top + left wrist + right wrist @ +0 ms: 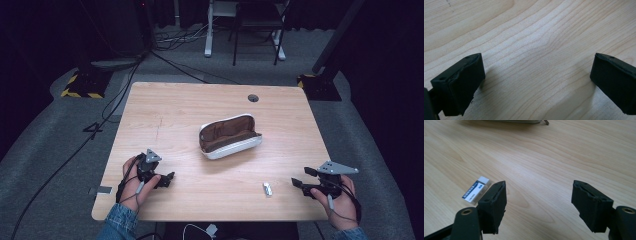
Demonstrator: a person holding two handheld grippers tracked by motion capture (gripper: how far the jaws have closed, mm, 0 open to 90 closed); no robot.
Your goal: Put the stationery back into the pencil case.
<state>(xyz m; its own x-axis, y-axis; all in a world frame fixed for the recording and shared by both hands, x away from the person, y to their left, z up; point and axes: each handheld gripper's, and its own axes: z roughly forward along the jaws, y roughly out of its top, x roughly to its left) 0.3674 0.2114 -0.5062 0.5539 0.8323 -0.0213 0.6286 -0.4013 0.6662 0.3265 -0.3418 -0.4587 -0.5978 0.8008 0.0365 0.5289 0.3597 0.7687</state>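
Eraser (pixel 267 189) sits just in front of the open case (pixel 230 136). Looks light and grippy; pinch its long sides. Left gripper (pixel 536 82) and right gripper (pixel 539 202) both gape wide, empty.

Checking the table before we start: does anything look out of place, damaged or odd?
Nothing looks damaged or spilled. The pencil case lies open on its side mid-table, at a slant to the table edges. A small eraser lies loose near the front edge, beside the open right gripper. The left gripper is open too.
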